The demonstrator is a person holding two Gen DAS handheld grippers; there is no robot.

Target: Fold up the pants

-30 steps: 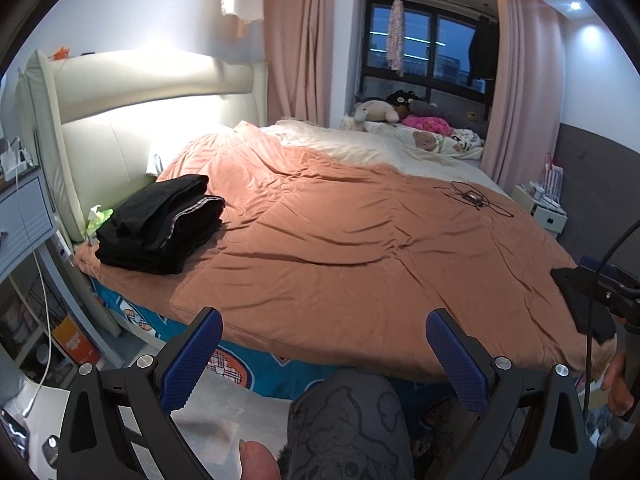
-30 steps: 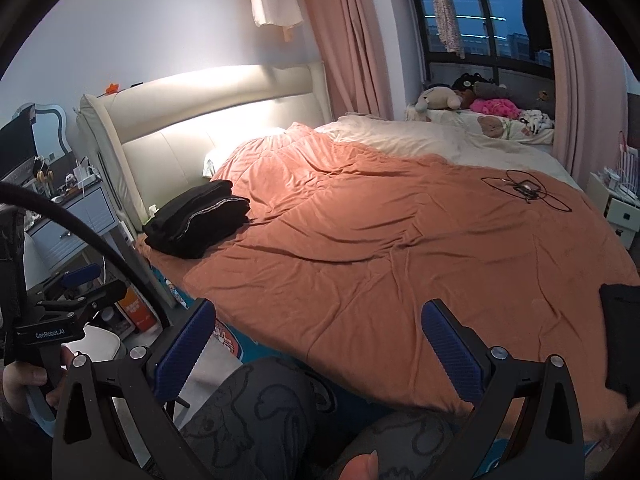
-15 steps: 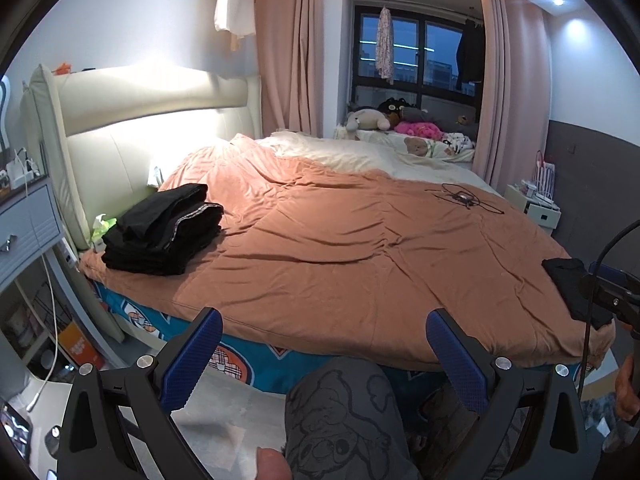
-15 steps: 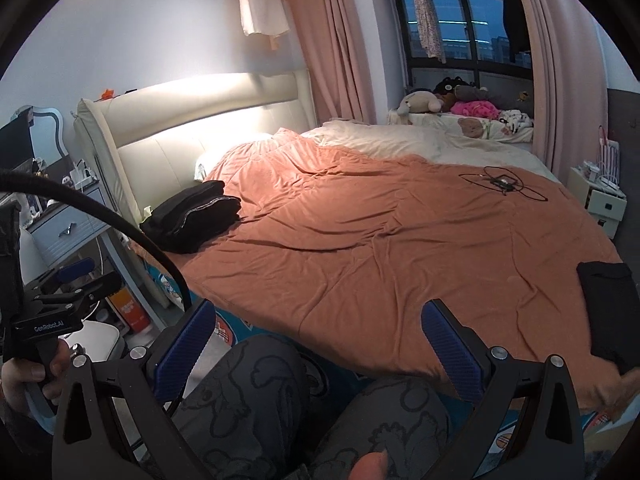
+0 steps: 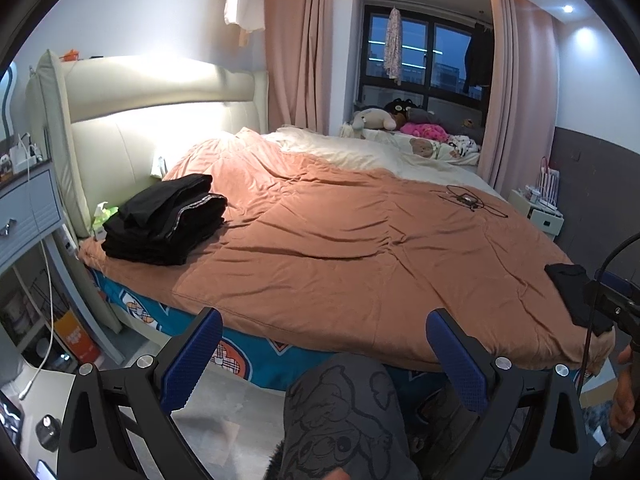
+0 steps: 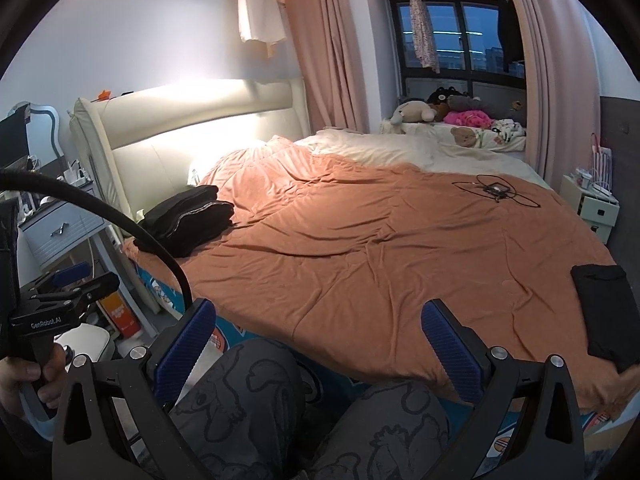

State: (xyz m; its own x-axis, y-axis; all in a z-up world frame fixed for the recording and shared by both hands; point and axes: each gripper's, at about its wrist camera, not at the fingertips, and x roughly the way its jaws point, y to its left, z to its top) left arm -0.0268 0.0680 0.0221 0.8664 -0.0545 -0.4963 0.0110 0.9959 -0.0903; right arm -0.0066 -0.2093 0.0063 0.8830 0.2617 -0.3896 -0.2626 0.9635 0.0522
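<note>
Nearest, the left tool [image 5: 324, 352] and the right tool [image 6: 318, 342] both hang with fingers spread wide and nothing between them, held low in front of the person's knees [image 6: 256, 392], short of the bed edge. Neither touches any cloth.

Past them lies the bed [image 6: 360, 264] under a rumpled orange cover, bare across its near middle. At its near right corner sits a small dark folded piece [image 6: 606, 312], flat and apart from everything else. Farther off, near the headboard [image 5: 160, 112] on the left side, a stack of black pants [image 5: 168, 220] rests, already folded and piled. A tangle of cable [image 6: 496, 190] lies on the far right of the cover, and soft toys [image 5: 396, 120] sit by the window beyond.

By my judgement this is a pause between garments: no pants are spread out for folding. The next move calls for fetching a fresh pair, from somewhere these views do not show, and laying it flat on the open cover.
</note>
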